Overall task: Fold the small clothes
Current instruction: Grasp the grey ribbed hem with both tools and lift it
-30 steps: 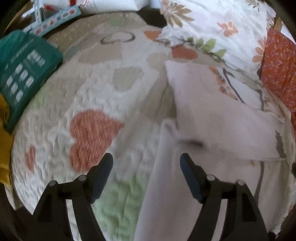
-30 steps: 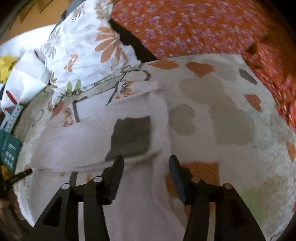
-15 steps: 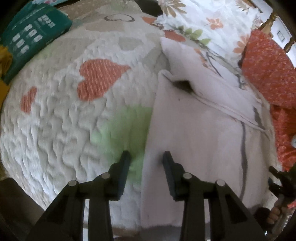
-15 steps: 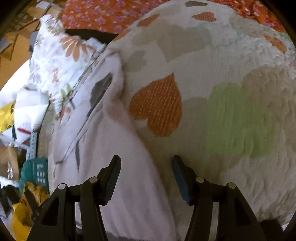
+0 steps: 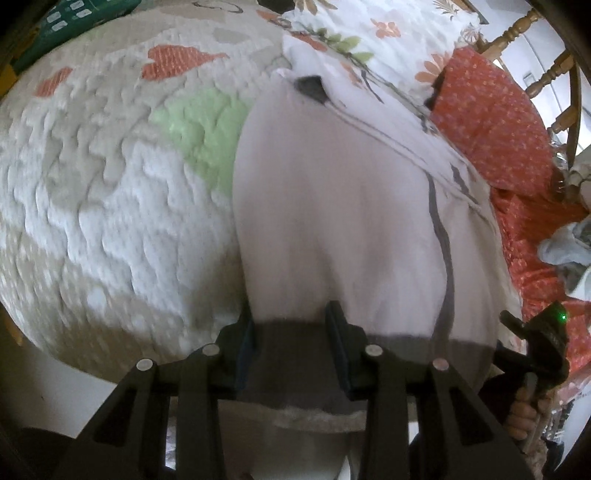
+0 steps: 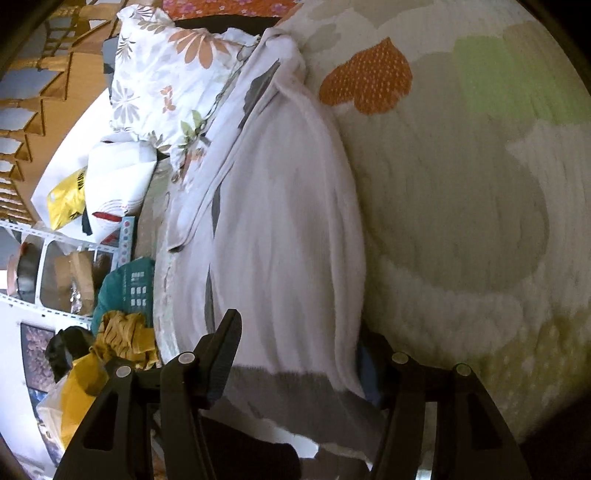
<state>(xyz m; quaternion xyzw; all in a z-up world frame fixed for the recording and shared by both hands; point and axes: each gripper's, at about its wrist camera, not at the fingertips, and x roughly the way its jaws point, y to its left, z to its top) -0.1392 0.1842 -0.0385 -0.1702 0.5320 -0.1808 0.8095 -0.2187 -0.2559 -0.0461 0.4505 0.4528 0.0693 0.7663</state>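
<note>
At the near edge of the bed, both my grippers sit at the grey hem of the white garment (image 5: 332,206), which stretches away from me across the heart-patterned quilt (image 5: 92,192). Far left, a teal packet (image 5: 74,18) peeks in at the quilt's corner. Coming right, my left gripper (image 5: 291,347) has its fingers set apart with the grey hem lying between them; the cloth fills the gap, but whether the pads actually press it, I cannot tell. Further right, a dark grey seam runs down the garment, and its far part is already folded over on itself near the floral pillow (image 5: 388,33). Beyond that, an orange flowered cloth (image 5: 491,122) lies along the right side, and my other gripper's body shows low at the right edge. From the right wrist view, my right gripper (image 6: 295,354) stands wide, fingers well apart, straddling the hem with the garment's right edge running in between them. Yellow fabric (image 6: 125,343) is heaped at far left there.
</note>
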